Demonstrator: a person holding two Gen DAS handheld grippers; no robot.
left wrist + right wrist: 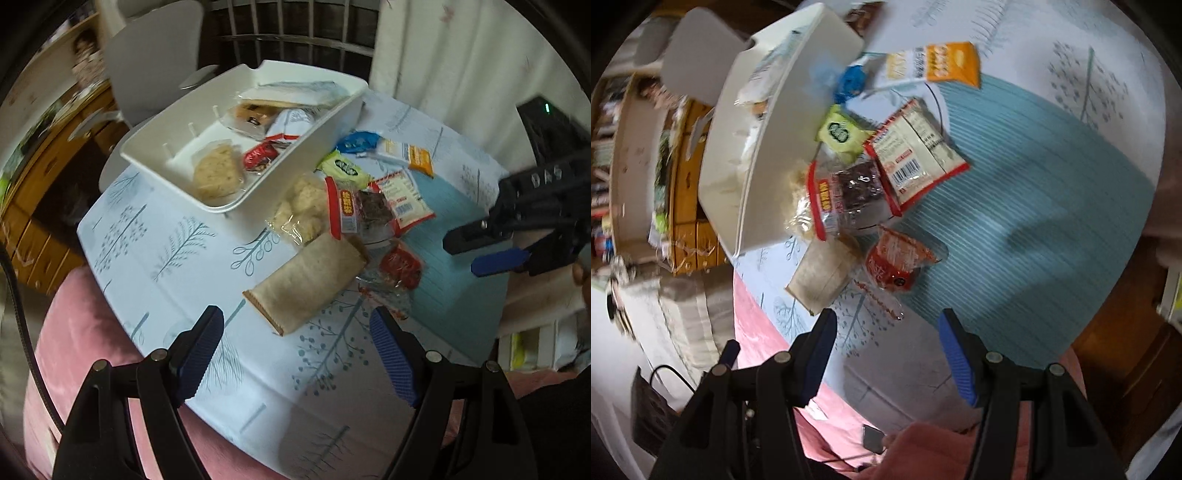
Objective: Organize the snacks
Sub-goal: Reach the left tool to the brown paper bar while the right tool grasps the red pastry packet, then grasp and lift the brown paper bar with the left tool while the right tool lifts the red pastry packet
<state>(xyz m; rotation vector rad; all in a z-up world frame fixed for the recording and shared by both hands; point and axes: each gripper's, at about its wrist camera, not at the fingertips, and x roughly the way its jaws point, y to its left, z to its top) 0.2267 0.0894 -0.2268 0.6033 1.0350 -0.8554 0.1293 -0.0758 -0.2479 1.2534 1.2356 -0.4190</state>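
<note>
While claws (295,354) gape, crinkly pkts (369,210).

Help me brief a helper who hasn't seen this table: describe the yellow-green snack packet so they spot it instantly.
Start at the white plastic bin on the tree-print tablecloth. Just outside its long wall, below a blue wrapper, lies the yellow-green packet. It is the only pale lime one, with a dark oval logo.

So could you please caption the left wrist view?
Open left hand-held gripper above a beige snack packet beside the white bin.
</note>
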